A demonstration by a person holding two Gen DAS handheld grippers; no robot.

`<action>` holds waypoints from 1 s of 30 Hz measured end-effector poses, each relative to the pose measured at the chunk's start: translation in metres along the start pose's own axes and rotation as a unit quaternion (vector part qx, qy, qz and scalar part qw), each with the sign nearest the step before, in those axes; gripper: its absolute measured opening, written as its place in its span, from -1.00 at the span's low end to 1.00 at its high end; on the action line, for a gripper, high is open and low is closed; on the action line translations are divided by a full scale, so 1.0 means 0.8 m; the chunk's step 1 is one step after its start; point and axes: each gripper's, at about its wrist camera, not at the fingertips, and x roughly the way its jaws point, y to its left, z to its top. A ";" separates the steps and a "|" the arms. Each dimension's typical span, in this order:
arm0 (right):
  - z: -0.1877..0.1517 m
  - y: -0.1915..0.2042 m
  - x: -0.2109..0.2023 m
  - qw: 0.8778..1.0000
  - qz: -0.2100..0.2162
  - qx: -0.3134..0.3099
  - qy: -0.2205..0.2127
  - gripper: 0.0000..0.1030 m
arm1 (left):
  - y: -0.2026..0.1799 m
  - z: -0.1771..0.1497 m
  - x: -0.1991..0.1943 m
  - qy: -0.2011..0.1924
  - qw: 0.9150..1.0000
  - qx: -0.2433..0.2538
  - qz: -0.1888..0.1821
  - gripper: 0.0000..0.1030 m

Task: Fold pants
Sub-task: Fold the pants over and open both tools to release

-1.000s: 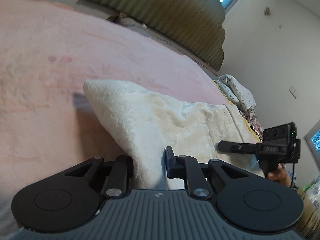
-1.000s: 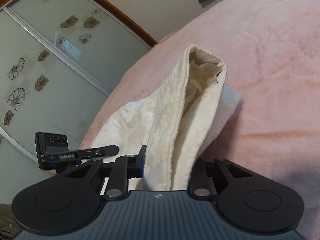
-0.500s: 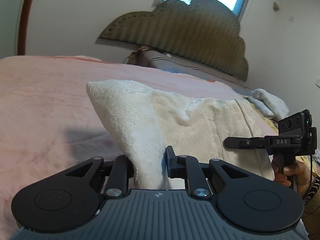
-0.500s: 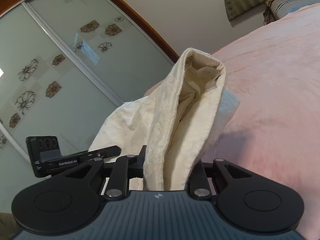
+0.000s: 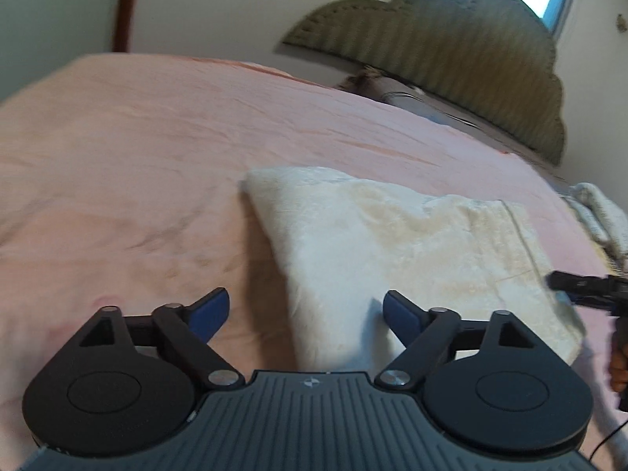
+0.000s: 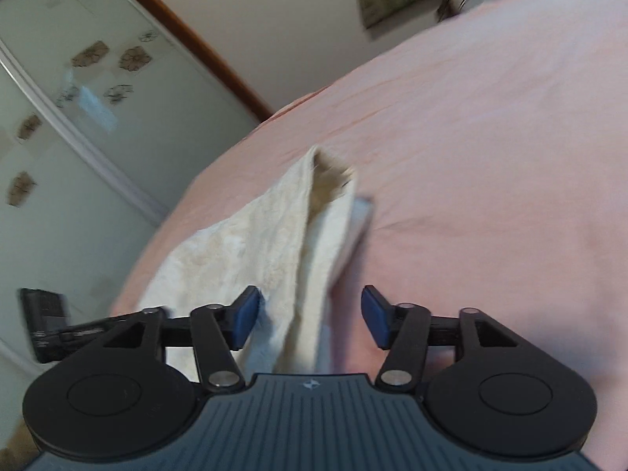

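Note:
The cream textured pants [image 5: 412, 243] lie folded on the pink bedspread [image 5: 137, 165]. My left gripper [image 5: 306, 312] is open, its blue pads apart on either side of the near corner of the pants, holding nothing. My right gripper [image 6: 310, 316] is open too, with the near end of the pants [image 6: 282, 243] lying loose between its jaws. The right gripper also shows at the right edge of the left wrist view [image 5: 588, 286], and the left gripper shows at the left edge of the right wrist view [image 6: 51, 318].
A green scalloped headboard [image 5: 471, 39] and pillows stand at the far end of the bed. A sliding wardrobe door with flower patterns [image 6: 78, 98] is on the left. A folded cloth [image 5: 604, 212] lies at the bed's right edge.
Both grippers were shut on the pants and held them up. Now both have opened and the pants lie down on the bed.

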 end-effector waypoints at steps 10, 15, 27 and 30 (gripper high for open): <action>-0.063 0.137 0.005 0.980 -0.020 -0.198 0.023 0.37 | -0.044 -0.053 -0.051 -0.007 0.995 0.042 0.086 0.93; -0.088 0.171 0.002 0.969 -0.093 -0.229 0.009 0.49 | -0.060 -0.067 -0.097 -0.035 0.995 0.030 0.092 0.92; -0.187 0.207 -0.038 0.967 -0.150 -0.205 0.029 0.99 | -0.100 -0.145 -0.105 0.023 0.995 0.033 0.092 0.95; -0.200 0.206 -0.050 0.968 -0.154 -0.198 0.030 0.99 | -0.101 -0.152 -0.113 0.023 0.995 0.030 0.091 0.95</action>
